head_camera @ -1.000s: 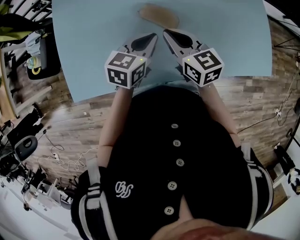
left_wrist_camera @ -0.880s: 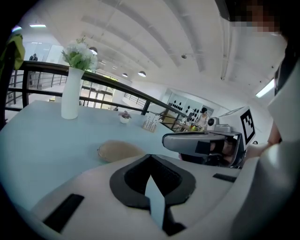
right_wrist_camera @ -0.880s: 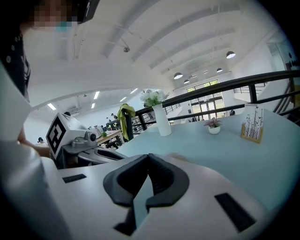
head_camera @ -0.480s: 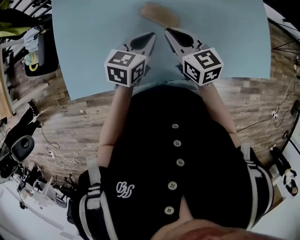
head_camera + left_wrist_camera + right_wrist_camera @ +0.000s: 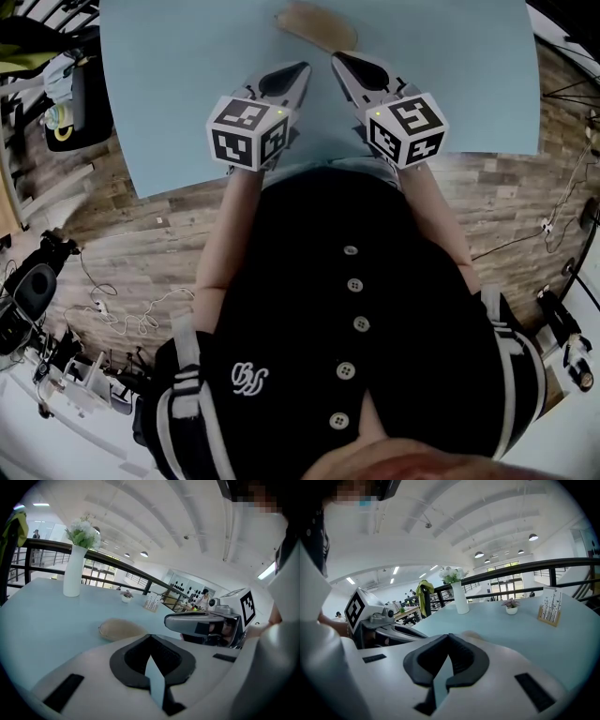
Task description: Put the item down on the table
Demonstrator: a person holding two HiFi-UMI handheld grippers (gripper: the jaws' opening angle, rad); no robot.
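**Item down, both grippers empty: the risk now is a stray nudge**

Since the frame a second ago, very little has shifted. In the head view the right gripper (image 5: 349, 67) has crept slightly forward and outward, the left gripper (image 5: 292, 80) has drifted a touch to its own side, and the tan item (image 5: 317, 23) lies where it lay.

That item, a flat oval thing, rests on the pale blue table (image 5: 169, 84) just ahead of the two gripper tips and apart from both. Each gripper's own view shows its jaws clenched together at the tips with nothing between them, only a sliver of tabletop in the gap behind the pads. So the placing looks finished, as far as these views allow a judgement.

What could go wrong comes mostly from closeness. Both noses point at the item from near by, so a small forward push could shove it across the smooth top. The right gripper is the nearer, and its own body hides most of the item in its view. The two grippers also sit side by side, so a careless pull-back might knock them together.

The white vase (image 5: 72, 576) of flowers stands well apart and seems in no danger.
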